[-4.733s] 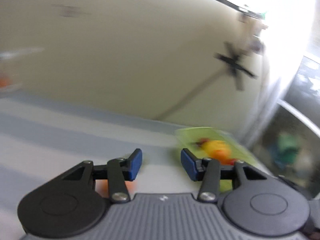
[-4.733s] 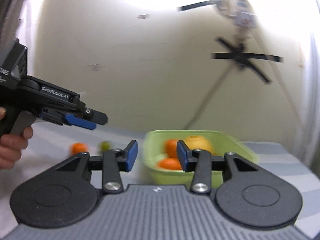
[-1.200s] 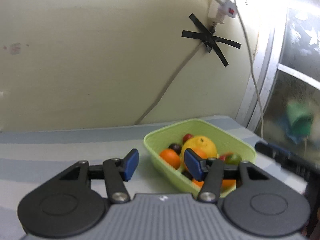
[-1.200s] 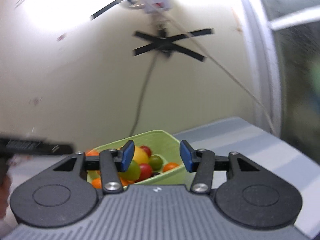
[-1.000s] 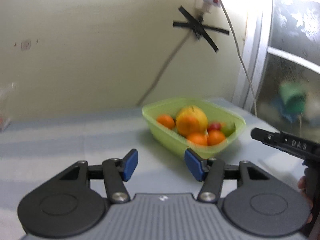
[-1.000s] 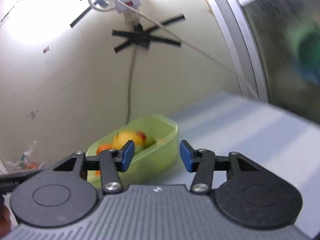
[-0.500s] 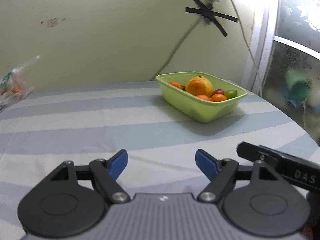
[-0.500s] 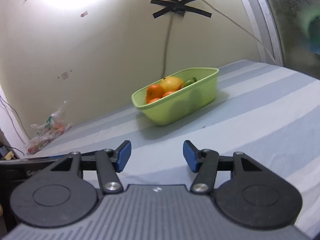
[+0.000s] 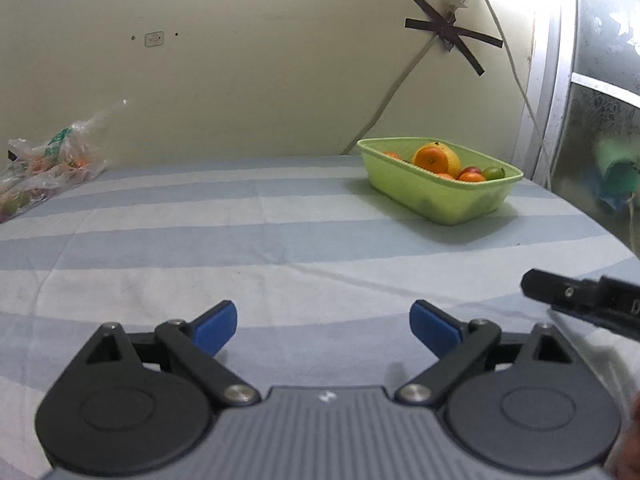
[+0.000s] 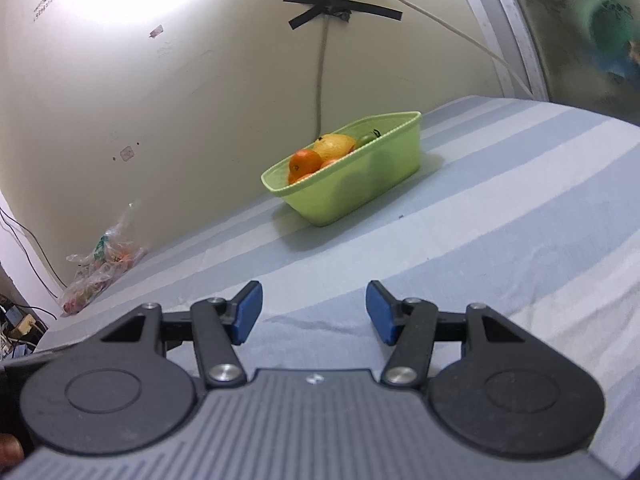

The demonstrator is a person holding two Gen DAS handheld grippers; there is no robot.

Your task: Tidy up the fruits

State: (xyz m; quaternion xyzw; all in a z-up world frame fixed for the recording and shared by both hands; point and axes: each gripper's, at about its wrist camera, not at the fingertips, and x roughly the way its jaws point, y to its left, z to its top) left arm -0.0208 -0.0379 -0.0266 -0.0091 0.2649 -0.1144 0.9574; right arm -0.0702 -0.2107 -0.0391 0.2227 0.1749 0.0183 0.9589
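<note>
Left hand-held gripper (image 9: pixel 323 326) opening, empty; green basket (image 9: pixel 440 196) well apart.

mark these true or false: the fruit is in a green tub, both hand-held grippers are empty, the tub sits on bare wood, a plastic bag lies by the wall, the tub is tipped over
1. The fruit is in a green tub. True.
2. Both hand-held grippers are empty. True: nothing sits between the fingers of the left hand-held gripper, whose jaws are opening, or of the right hand-held gripper.
3. The tub sits on bare wood. False: it stands on a blue-and-white striped cloth.
4. A plastic bag lies by the wall. True.
5. The tub is tipped over. False: it stands upright.
</note>
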